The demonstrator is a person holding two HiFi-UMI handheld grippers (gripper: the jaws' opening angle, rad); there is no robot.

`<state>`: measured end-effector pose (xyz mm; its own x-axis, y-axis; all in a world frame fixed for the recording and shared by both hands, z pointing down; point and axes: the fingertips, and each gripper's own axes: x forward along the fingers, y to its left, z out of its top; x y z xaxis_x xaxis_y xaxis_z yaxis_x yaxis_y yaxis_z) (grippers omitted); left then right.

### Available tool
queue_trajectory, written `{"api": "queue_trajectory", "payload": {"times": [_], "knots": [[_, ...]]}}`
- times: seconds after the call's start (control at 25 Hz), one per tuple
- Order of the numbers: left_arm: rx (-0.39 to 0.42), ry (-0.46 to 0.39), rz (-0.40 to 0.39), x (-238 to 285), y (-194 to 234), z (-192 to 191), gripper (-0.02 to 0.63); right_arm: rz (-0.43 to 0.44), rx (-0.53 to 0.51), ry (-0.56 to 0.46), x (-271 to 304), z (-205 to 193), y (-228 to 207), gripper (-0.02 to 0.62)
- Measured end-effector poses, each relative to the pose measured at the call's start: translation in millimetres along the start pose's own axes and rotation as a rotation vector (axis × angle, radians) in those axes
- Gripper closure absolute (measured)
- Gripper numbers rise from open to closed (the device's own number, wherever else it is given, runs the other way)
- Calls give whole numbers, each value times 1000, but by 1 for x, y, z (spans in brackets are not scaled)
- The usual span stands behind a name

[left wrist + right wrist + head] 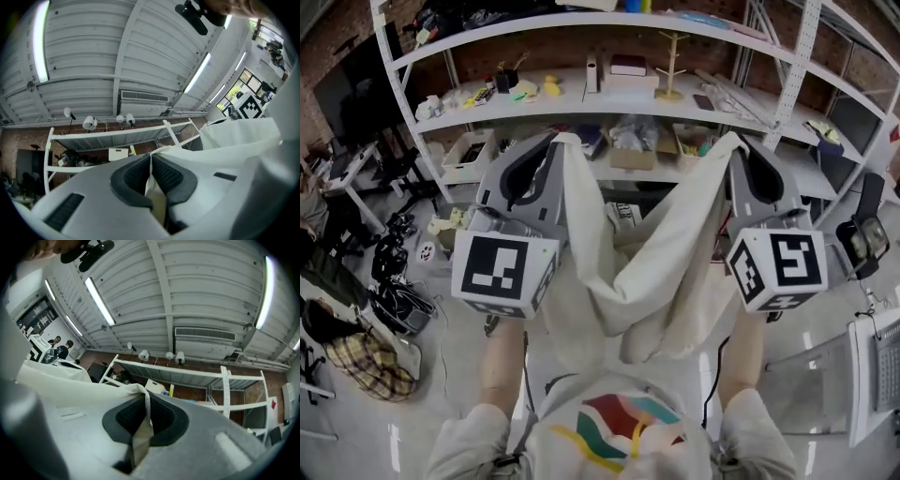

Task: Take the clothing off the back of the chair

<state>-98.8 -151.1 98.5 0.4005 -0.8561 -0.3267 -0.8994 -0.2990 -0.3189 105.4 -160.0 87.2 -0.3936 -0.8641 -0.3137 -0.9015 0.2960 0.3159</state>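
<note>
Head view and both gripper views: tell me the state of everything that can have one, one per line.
white garment: held up by two corners, sagging slack between the grippers.
left hand-held gripper: shut on the garment's edge.
right hand-held gripper: shut on the garment's edge.
ceiling lights: on.
shelves: stocked with assorted items.

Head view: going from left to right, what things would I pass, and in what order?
Plaid cloth on the floor → left hand-held gripper → white garment sagging between the two → right hand-held gripper. Both are shut on the garment.
</note>
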Motion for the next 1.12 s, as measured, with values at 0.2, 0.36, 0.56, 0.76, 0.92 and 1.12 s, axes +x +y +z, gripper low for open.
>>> {"api": "queue_trajectory", "payload": {"times": [0.2, 0.36, 0.56, 0.76, 0.92, 1.12], "knots": [[-112, 180, -5, -11, -17, -109, 588, 67, 63, 218, -8, -110, 27, 588], [-179, 255, 23, -26, -30, -177, 588, 102, 100, 331, -18, -176, 52, 588], [-223, 313, 36, -44, -43, -226, 588, 108, 144, 388, -32, -227, 79, 588], [-242, 367, 44, -58, -50, -258, 587, 92, 165, 457, -45, -266, 93, 588], [-269, 408, 63, -67, -52, -281, 588, 95, 179, 516, -54, -290, 103, 588], [-300, 461, 71, -79, -61, -309, 588, 99, 195, 578, -66, -318, 115, 588]]}}
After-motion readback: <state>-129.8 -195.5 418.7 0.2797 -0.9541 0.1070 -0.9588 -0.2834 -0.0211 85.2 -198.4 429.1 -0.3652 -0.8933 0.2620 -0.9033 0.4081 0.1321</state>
